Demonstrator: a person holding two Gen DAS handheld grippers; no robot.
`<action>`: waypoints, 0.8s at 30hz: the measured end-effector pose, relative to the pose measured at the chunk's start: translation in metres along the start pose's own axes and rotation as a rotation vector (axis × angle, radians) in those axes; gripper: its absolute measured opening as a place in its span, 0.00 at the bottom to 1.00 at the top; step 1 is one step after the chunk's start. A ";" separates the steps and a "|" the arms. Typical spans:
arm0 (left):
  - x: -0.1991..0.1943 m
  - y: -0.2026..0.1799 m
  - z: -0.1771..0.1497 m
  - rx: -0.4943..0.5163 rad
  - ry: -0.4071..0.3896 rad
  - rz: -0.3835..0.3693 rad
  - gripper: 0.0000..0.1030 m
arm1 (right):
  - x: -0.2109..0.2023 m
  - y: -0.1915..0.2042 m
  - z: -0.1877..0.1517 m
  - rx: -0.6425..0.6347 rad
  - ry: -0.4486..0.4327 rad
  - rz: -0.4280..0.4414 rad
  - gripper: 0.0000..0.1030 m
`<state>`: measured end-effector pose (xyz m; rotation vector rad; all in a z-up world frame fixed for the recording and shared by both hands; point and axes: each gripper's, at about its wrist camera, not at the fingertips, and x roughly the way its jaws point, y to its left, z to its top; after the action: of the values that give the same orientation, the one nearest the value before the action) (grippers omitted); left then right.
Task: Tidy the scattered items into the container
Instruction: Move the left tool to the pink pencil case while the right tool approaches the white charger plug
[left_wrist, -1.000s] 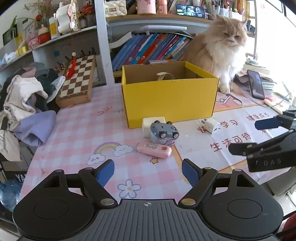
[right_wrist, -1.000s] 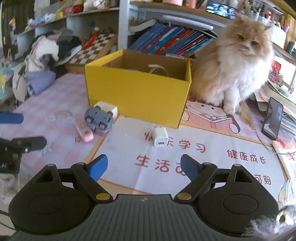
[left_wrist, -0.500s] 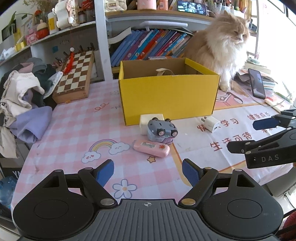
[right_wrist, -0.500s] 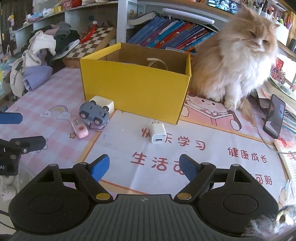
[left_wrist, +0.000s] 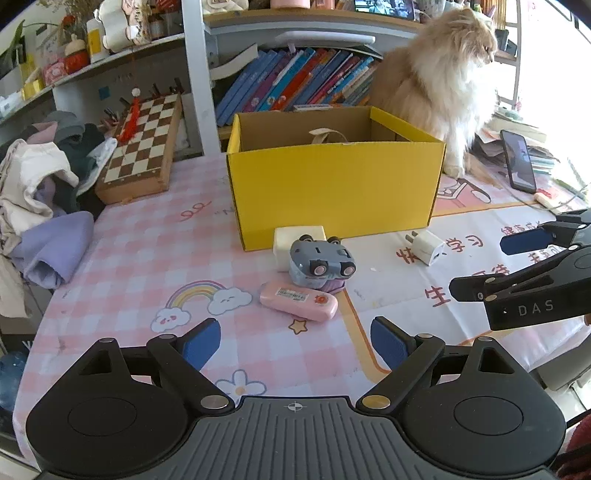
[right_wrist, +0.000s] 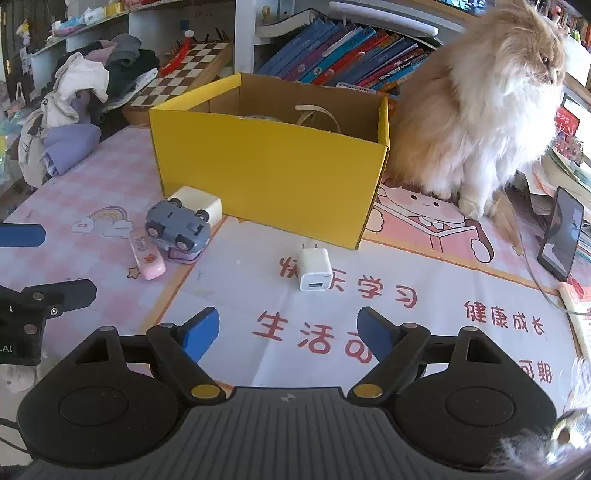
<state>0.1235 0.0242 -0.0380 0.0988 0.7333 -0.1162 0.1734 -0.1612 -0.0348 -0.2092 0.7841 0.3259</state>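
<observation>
Both grippers, left gripper (left_wrist: 295, 338) and right gripper (right_wrist: 286, 326), have edged nearer, jaws wide and empty; white charger (right_wrist: 314, 268) looks light, rigid, slick: pinch its flat sides.

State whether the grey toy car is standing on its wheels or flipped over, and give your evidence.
Flipped over. The grey toy car shows its underside and four wheels facing up in both views, its roof resting on a purple item beneath it.
</observation>
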 end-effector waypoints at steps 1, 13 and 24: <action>0.002 0.000 0.001 -0.001 0.003 -0.001 0.88 | 0.002 -0.001 0.001 -0.002 0.003 0.000 0.80; 0.025 -0.003 0.006 -0.023 0.047 -0.005 0.88 | 0.023 -0.010 0.011 -0.031 0.039 0.016 0.73; 0.045 -0.003 0.012 -0.047 0.071 -0.009 0.88 | 0.047 -0.019 0.021 -0.048 0.075 0.032 0.64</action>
<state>0.1644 0.0162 -0.0592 0.0547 0.8070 -0.1046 0.2248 -0.1631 -0.0528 -0.2549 0.8554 0.3689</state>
